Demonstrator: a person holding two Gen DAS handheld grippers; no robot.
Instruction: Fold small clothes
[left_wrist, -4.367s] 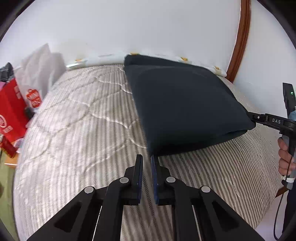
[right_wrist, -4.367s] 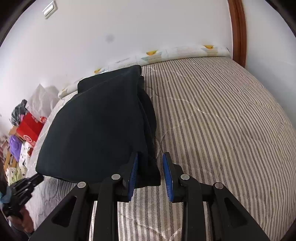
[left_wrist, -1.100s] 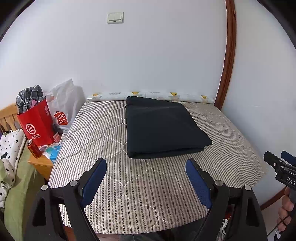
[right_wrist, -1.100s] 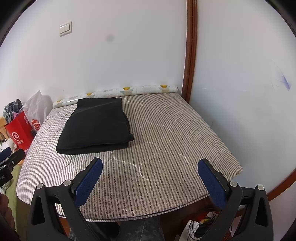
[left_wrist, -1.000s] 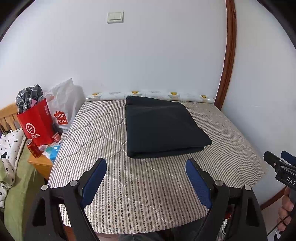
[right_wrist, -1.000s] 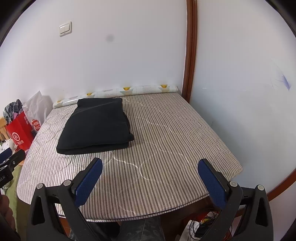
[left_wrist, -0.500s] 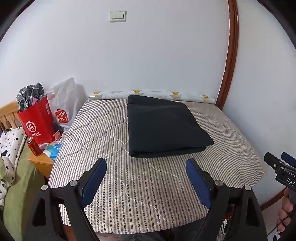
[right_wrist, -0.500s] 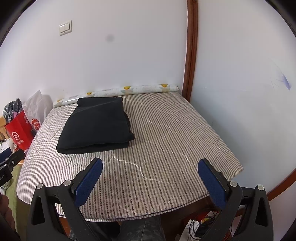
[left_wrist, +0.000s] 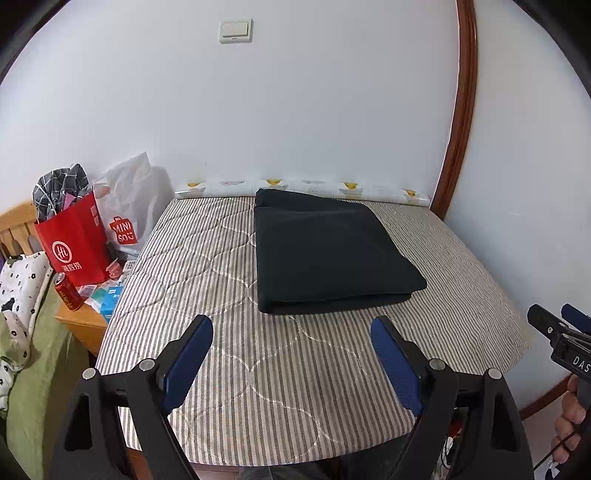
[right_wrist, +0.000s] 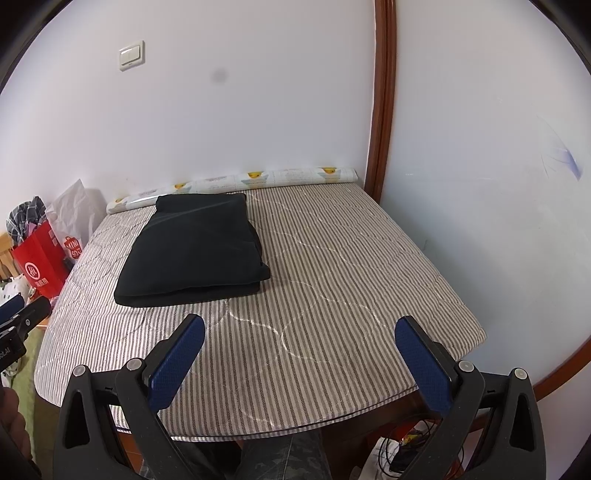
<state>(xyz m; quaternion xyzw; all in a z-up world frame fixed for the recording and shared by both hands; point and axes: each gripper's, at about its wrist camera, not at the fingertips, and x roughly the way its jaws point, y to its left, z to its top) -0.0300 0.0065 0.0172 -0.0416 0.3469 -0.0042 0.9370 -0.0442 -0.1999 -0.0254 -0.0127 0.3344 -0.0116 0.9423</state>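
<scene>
Dark cloth, the garment (left_wrist: 332, 254) lies folded into a flat rectangle on the striped table cover (left_wrist: 280, 373), toward the far side near the patterned roll (left_wrist: 303, 186) along the wall. The fold looks finished, so the sensible thing now is to hold both tools back from the stack and check that its edges line up, especially the near edge where the layers show; a stray nudge could skew them. The left gripper (left_wrist: 291, 363) is spread wide above the near table edge, nothing between its blue pads, touching nothing. The right gripper (right_wrist: 301, 363) is likewise spread and empty.
</scene>
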